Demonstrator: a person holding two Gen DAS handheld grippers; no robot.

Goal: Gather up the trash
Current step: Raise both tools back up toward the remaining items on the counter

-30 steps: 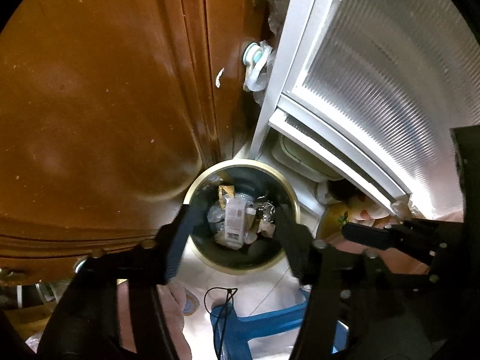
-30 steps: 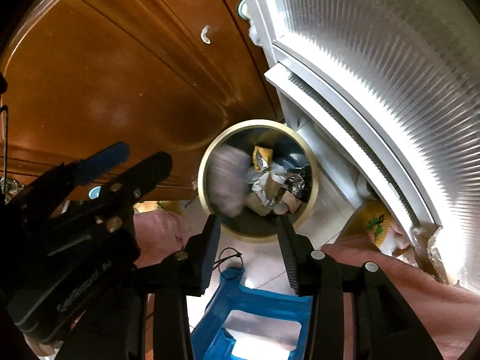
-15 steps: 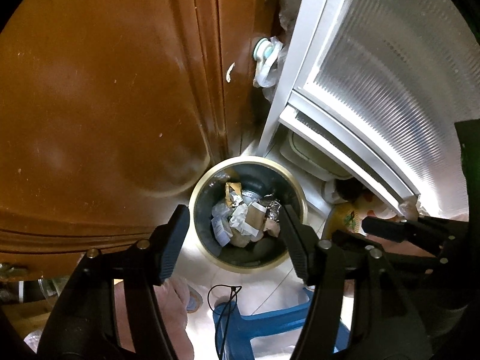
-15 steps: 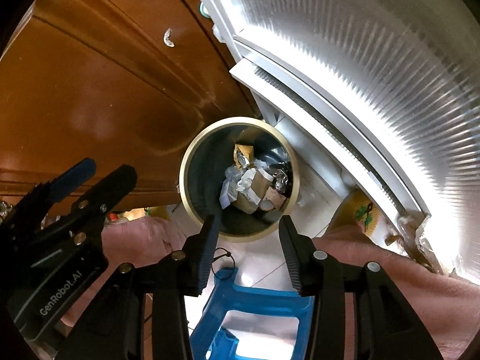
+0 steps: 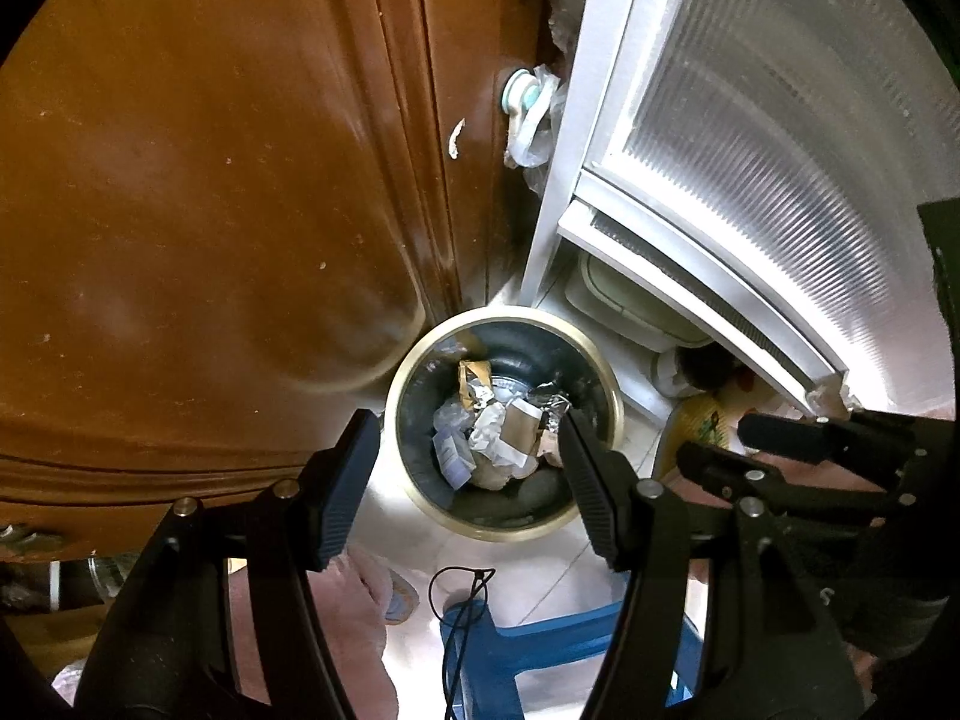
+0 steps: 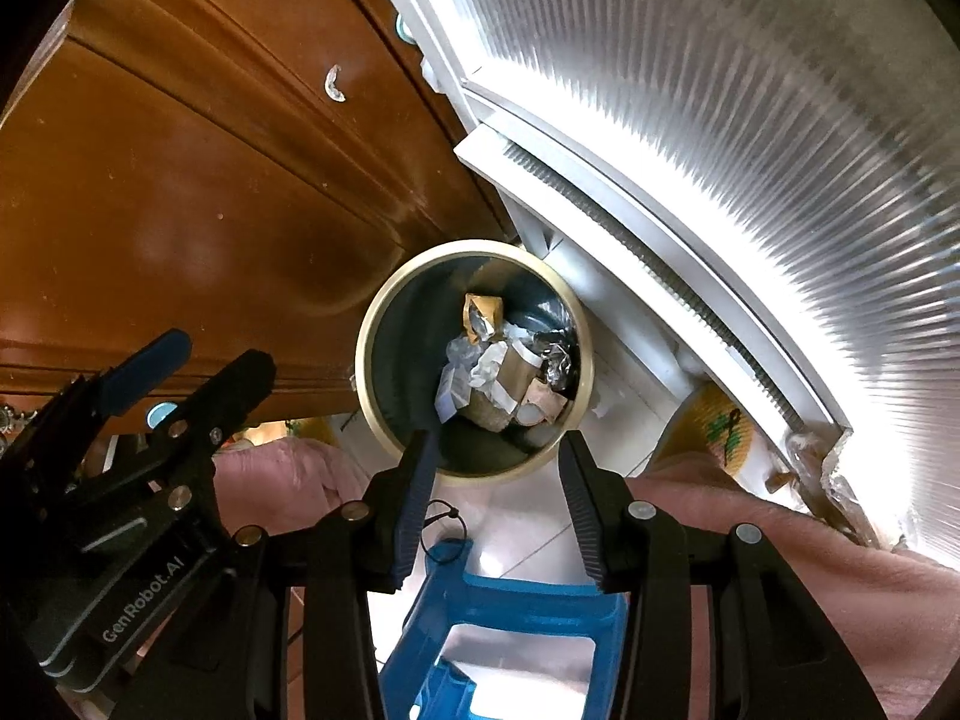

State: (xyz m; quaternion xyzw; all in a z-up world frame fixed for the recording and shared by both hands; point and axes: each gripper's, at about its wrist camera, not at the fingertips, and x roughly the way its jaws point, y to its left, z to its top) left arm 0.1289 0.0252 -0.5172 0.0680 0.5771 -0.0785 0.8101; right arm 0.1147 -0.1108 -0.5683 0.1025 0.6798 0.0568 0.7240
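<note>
A second before, a pale piece of trash was falling into the trash bin [image 6: 474, 363] under the right hand-held gripper [image 6: 492, 504]. Now it lay still among the other trash [image 5: 489, 435] at the bottom: crumpled paper, foil and a brown wrapper. That looked like one more piece put away, so the next job was probably to go and find more.

The right hand-held gripper was empty, with its jaws a little apart. The left hand-held gripper [image 5: 465, 480] was empty too, with its jaws wider apart. Both hung high over the bin and pointed down at it.

The bin was round, dark inside, with a pale yellow rim. It stood on a light tiled floor [image 5: 540, 588] in a tight corner. A brown wooden door [image 5: 210, 210] was on one side. A white door with ribbed glass [image 6: 750, 150] was on the other, and bright light came through it. A blue plastic stool [image 6: 510, 618] stood just under the grippers, near the bin. A thin black cord [image 5: 462, 588] lay by the stool.
</note>
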